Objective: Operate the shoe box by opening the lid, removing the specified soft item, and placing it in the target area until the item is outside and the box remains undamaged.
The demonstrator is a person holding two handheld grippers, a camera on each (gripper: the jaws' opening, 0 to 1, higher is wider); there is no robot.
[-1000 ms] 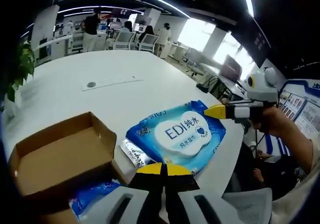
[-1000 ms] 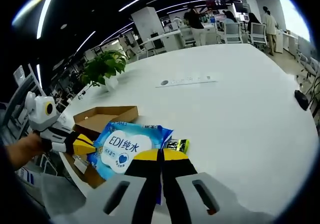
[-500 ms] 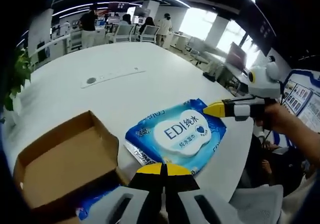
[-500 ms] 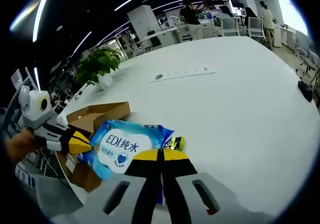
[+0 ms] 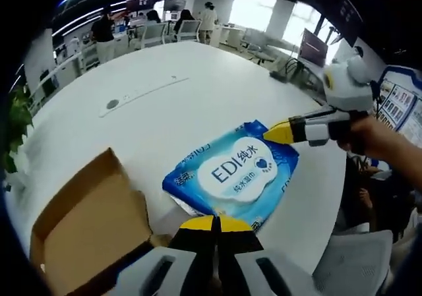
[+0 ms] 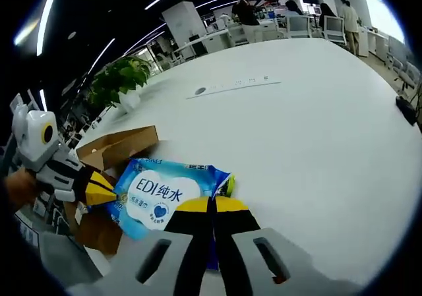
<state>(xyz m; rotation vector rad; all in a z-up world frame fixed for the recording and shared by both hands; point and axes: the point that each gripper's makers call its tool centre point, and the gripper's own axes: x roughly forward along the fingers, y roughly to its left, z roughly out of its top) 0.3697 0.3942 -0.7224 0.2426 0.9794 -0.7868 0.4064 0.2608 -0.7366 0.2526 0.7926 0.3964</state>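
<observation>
Item: blue plastic wet-wipes pack with white label [image 5: 232, 175], soft, light, slick film, likely floppy; best held by its edges. Location: over the white round table [image 5: 165, 111], outside the open brown cardboard shoe box [image 5: 86, 223]. Left gripper [image 5: 214, 223] and right gripper [image 6: 212, 205]: jaws closed, apparently each pinching a pack edge.

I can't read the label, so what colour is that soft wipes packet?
The wipes packet is blue with a white cloud-shaped label in blue lettering, clearest in the left gripper view.

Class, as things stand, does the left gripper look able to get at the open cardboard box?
Probably not yet: the left gripper is shut on the wipes pack, though the cardboard box lies open beside it.
</observation>
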